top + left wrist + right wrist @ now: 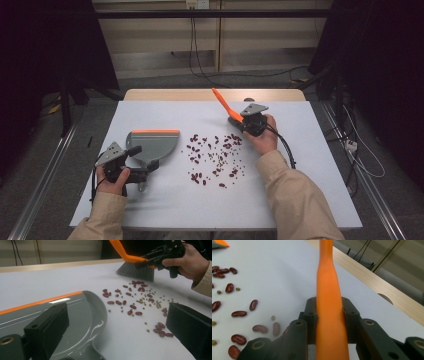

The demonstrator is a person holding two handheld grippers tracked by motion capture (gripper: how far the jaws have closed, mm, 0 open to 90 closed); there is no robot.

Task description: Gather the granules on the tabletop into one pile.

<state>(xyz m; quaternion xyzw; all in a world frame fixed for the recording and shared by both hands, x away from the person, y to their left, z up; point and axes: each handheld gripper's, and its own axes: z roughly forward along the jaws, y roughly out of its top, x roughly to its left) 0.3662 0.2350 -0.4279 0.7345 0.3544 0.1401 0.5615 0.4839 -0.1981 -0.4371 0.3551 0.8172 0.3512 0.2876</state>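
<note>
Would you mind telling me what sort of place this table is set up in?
Probably a lab or recording room, not a home: dark curtains flank the white table, loose cables hang from a wall socket, and metal rails run along the floor.

A white-topped bench with a wooden far edge stands on grey floor; black curtains flank a pale wall with dangling cables.

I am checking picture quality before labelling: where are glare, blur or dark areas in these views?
High view: the room around the white table is dark. Left gripper view: a bright glare streak lies on the grey dustpan, and the near black jaws look soft. Right gripper view: the orange brush handle up close is slightly blurred, and the beans look soft too.
</note>
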